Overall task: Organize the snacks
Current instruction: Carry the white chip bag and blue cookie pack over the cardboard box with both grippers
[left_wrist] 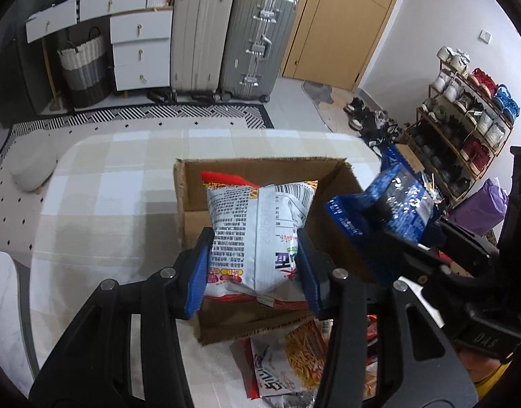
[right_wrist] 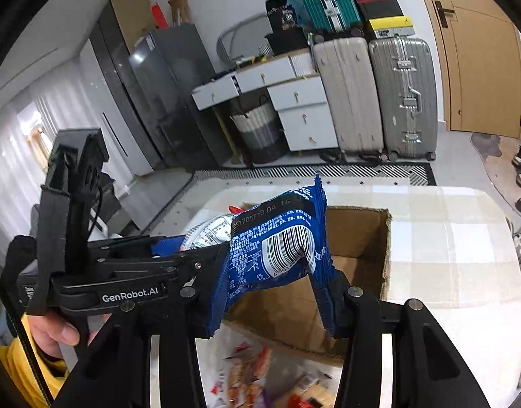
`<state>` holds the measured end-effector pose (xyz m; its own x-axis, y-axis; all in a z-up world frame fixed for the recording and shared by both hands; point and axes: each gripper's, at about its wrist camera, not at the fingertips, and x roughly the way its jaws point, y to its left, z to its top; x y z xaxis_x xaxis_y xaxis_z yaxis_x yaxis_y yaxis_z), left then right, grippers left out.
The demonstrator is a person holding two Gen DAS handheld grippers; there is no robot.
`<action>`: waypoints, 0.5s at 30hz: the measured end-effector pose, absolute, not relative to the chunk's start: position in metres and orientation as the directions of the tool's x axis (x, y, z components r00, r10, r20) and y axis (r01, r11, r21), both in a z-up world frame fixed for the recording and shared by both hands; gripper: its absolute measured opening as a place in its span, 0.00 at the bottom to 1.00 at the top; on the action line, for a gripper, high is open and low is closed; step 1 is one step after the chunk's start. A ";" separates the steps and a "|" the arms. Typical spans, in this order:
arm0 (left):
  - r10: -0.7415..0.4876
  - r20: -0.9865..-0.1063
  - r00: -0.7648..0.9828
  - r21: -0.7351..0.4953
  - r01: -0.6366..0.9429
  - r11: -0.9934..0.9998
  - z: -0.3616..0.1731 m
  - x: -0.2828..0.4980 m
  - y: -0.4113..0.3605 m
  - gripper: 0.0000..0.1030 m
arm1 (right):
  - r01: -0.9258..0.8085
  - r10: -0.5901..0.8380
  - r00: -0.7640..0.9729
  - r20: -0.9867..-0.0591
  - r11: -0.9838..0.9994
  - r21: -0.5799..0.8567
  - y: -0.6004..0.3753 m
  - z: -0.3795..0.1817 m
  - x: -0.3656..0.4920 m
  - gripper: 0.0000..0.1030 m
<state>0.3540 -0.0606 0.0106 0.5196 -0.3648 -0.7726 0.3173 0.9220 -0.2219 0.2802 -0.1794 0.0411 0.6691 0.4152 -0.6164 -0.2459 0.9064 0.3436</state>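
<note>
A: So, where is the cardboard box [left_wrist: 335, 210] on the table [left_wrist: 117, 183]?

B: Straight ahead of both grippers, open side up.

A: And the packets?

B: The left gripper [left_wrist: 252, 265] has its jaws pinching a white snack bag [left_wrist: 257, 234] above the box middle. The right gripper [right_wrist: 277, 292] pinches a blue packet [right_wrist: 277, 248] over the box's near rim. The left one seems nearer to drop.
</note>
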 end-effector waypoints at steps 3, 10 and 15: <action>-0.366 -0.781 0.506 -0.228 0.314 0.921 -0.003 0.368 -0.068 0.43 | -0.242 0.414 0.652 -0.635 0.908 0.343 -0.178 0.028 0.289 0.44; -0.363 -0.792 0.490 -0.232 0.309 0.922 -0.029 0.384 -0.075 0.43 | -0.228 0.403 0.629 -0.665 0.913 0.337 -0.178 0.008 0.300 0.44; -0.361 -0.800 0.479 -0.233 0.306 0.923 -0.042 0.392 -0.078 0.43 | -0.222 0.397 0.620 -0.676 0.916 0.335 -0.178 0.003 0.302 0.44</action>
<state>0.3922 -0.0783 -0.0418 0.4793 -0.3607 -0.8001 0.3056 0.9232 -0.2331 0.3022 -0.1778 0.0029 0.6204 0.3975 -0.6760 -0.2220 0.9158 0.3347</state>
